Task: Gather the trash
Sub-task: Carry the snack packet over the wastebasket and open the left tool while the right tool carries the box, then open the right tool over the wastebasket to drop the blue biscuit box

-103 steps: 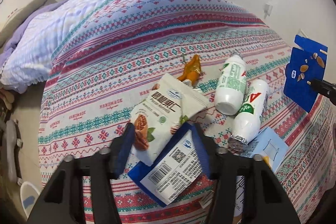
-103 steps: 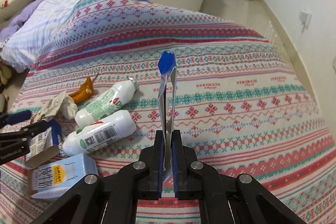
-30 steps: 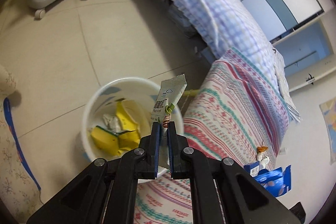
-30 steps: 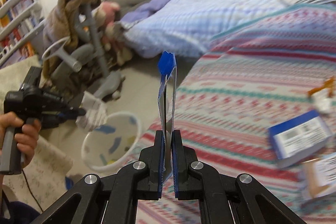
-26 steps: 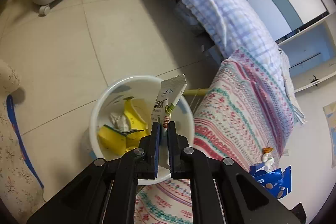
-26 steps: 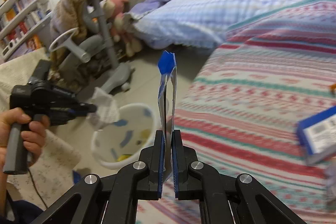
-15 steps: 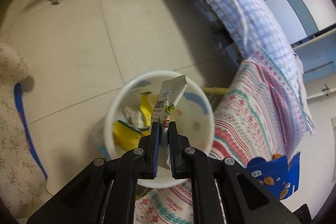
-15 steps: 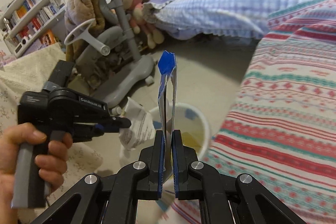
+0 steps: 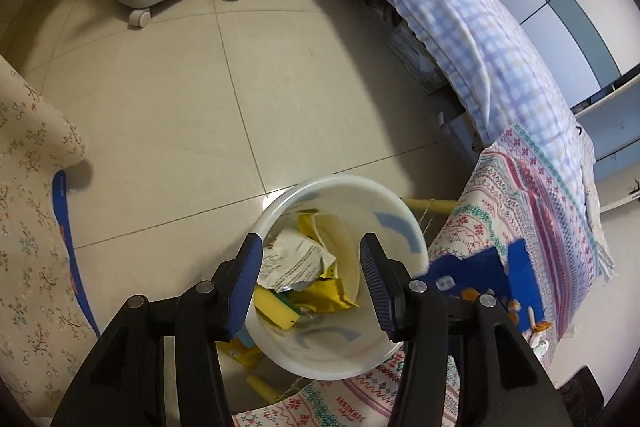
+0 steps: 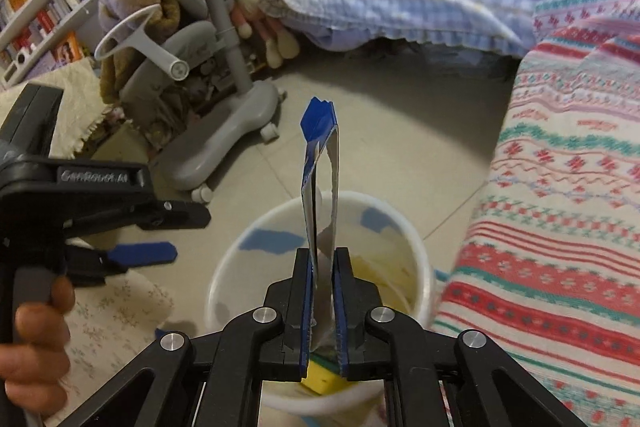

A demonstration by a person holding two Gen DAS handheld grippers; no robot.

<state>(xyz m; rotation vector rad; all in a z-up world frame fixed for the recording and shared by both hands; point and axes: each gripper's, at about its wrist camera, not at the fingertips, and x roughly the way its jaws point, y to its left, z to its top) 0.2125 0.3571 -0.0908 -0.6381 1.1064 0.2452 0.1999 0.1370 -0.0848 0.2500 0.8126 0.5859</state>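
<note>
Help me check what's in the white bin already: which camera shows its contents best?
The left wrist view: it looks down into the white bin, showing a crumpled wrapper and yellow packets. In the right wrist view the held blue packet and right gripper block most of it.

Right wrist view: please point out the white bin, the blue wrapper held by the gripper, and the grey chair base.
white bin [image 10: 416,247], right wrist view, on its far right rim.
blue wrapper [image 10: 318,121], right wrist view, on its blue top end.
grey chair base [image 10: 224,135], right wrist view, on its flat foot.
</note>
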